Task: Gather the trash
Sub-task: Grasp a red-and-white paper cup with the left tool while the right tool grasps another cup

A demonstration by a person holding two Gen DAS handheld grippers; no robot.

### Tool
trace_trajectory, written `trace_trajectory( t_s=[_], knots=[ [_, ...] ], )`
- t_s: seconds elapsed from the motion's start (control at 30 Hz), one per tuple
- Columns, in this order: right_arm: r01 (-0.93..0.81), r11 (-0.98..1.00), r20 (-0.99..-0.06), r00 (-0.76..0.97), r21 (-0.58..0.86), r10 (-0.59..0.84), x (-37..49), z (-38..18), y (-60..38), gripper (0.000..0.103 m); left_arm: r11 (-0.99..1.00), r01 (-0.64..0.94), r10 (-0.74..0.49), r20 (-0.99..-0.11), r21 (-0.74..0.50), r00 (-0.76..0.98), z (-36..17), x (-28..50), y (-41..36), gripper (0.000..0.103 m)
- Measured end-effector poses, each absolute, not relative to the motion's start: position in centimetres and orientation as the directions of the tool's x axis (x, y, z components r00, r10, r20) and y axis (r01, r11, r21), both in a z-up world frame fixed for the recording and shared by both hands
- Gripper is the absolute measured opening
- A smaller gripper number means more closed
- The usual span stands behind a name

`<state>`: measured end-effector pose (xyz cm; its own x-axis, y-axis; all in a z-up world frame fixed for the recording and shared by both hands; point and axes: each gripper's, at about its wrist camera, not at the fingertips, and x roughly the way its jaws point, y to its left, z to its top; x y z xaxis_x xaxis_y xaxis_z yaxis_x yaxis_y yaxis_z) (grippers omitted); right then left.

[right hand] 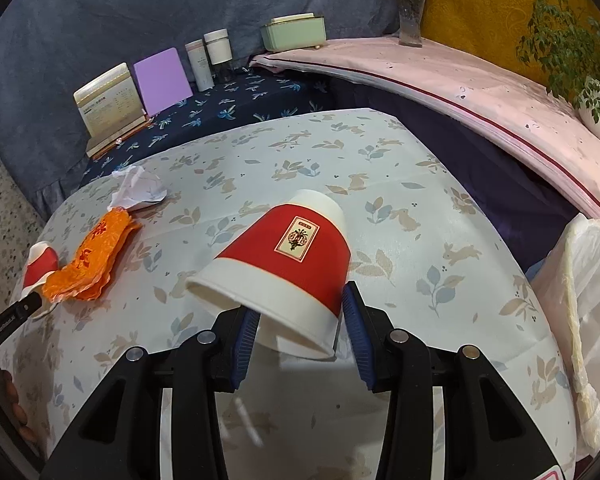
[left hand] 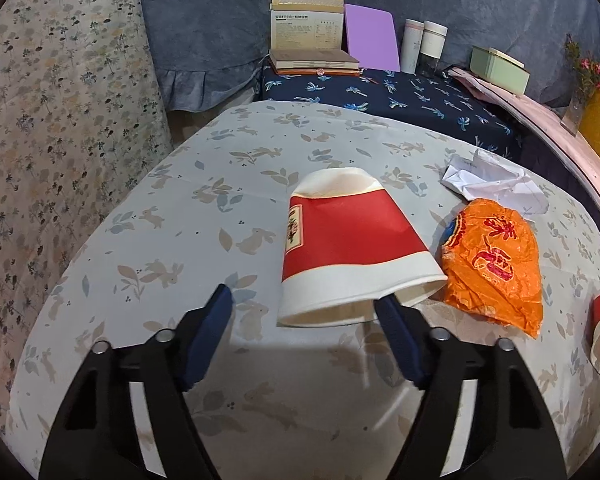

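Near bottom middle of left wrist view, left gripper (left hand: 304, 312) sat half open, one pad inside rim of left paper cup (left hand: 352, 248), not pinching yet.

Right gripper (right hand: 300, 322) squeezed rim of right paper cup (right hand: 288, 264) at lower middle of right wrist view.

Orange wrapper (left hand: 496, 260) and crumpled paper (left hand: 488, 180) lay right of left cup on rabbit tablecloth (left hand: 160, 220).

Best way, my guess: close left pads gently on cup wall, not squash it, then carry cups to white trash bag (right hand: 588, 280) at right edge.

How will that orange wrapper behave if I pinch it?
The orange wrapper looks crumpled and thin, so probably floppy and very light. It lies flat, so it shouldn't roll; a push would likely just slide it across the tablecloth.
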<state>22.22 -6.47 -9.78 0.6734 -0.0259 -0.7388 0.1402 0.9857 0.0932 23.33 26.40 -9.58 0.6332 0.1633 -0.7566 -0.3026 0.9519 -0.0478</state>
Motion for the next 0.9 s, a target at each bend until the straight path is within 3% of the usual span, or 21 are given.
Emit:
trace_trajectory(
  t_s=[0.07, 0.17, 0.2, 0.23, 0.4, 0.63, 0.9],
  knots=[
    [0.141, 0.986, -0.740, 0.672, 0.094, -0.025, 22.4, -10.0, -6.5, 0.037, 0.952, -0.301, 0.149, -0.762, -0.063, 0.630, -9.8, 23.6, 26.5, 0.045],
    [0.136, 0.986, -0.749, 0.663, 0.098, -0.017, 22.6, -10.3, -6.5, 0.018, 0.952, -0.297, 0.133, -0.770, -0.076, 0.624, -10.0, 23.9, 26.7, 0.022],
    [0.135, 0.986, -0.750, 0.661, 0.099, -0.015, 22.6, -10.3, -6.4, 0.010, 0.951, -0.297, 0.129, -0.771, -0.081, 0.623, -10.0, 23.9, 26.7, 0.020],
    [0.136, 0.986, -0.750, 0.661, 0.099, -0.016, 22.5, -10.4, -6.4, 0.009, 0.951, -0.296, 0.127, -0.770, -0.084, 0.625, -9.9, 23.8, 26.7, 0.017],
    [0.136, 0.984, -0.732, 0.682, 0.115, -0.009, 21.8, -9.4, -6.5, 0.003, 0.953, -0.289, 0.120, -0.757, -0.094, 0.642, -9.2, 23.1, 26.4, 0.013],
    [0.129, 0.982, -0.690, 0.724, 0.139, 0.003, 19.8, -7.0, -6.7, 0.003, 0.956, -0.264, 0.090, -0.729, -0.127, 0.678, -6.9, 21.0, 25.4, 0.007],
    [0.126, 0.978, -0.650, 0.760, 0.164, 0.011, 16.7, -4.3, -7.7, 0.003, 0.969, -0.187, 0.025, -0.693, -0.159, 0.720, -3.8, 17.8, 21.9, 0.007]
  ],
)
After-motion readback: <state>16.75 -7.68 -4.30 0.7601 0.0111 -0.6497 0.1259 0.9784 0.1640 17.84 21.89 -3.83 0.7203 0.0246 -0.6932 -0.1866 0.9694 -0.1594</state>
